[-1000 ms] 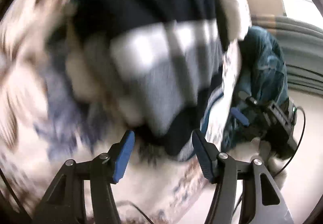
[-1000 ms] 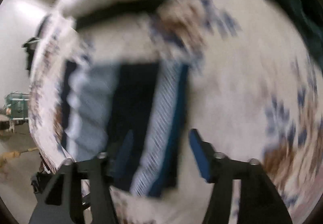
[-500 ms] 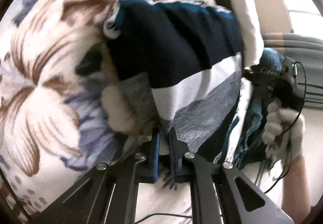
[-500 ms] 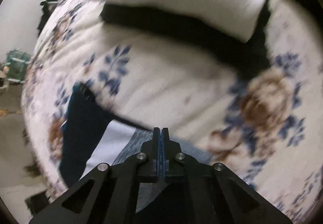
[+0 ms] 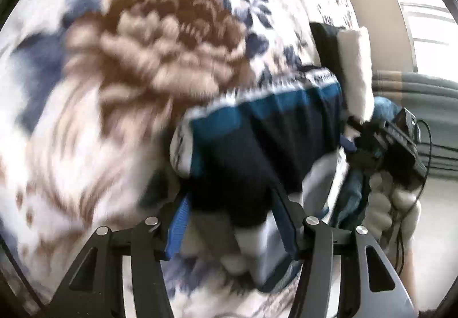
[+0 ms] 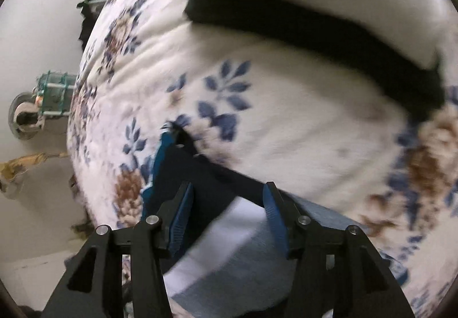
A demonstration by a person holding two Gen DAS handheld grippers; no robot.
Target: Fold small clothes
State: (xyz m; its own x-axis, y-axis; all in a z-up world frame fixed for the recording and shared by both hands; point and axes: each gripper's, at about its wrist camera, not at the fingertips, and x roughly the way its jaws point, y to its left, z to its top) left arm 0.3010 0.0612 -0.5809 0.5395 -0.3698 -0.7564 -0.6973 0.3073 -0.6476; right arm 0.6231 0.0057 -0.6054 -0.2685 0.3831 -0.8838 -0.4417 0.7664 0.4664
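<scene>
Surface: floral bedspread (image 6: 286, 123), white with blue leaves and brown blooms, fills both views; pale floor at 9 o'clock in the right wrist view.
Left gripper (image 5: 232, 220): jaws wide apart, gripping nothing; the cloth lies between and beyond the fingers.
Garment: striped top (image 5: 257, 146), navy, teal and white bands, on the bedspread at 5 o'clock in the left view, at 6 o'clock in the right view.
Right gripper (image 6: 227, 217): jaws wide apart over the navy and white bands, holding nothing.
Stack: white-and-black folded pile (image 6: 300, 3) at 12 o'clock, well apart from the top.
Technique: judge the fold laid; press edges flat and square before any further fold.
Unclear: motion blur smears the garment's outline; its near edge is cut off; fold count cannot be told.
</scene>
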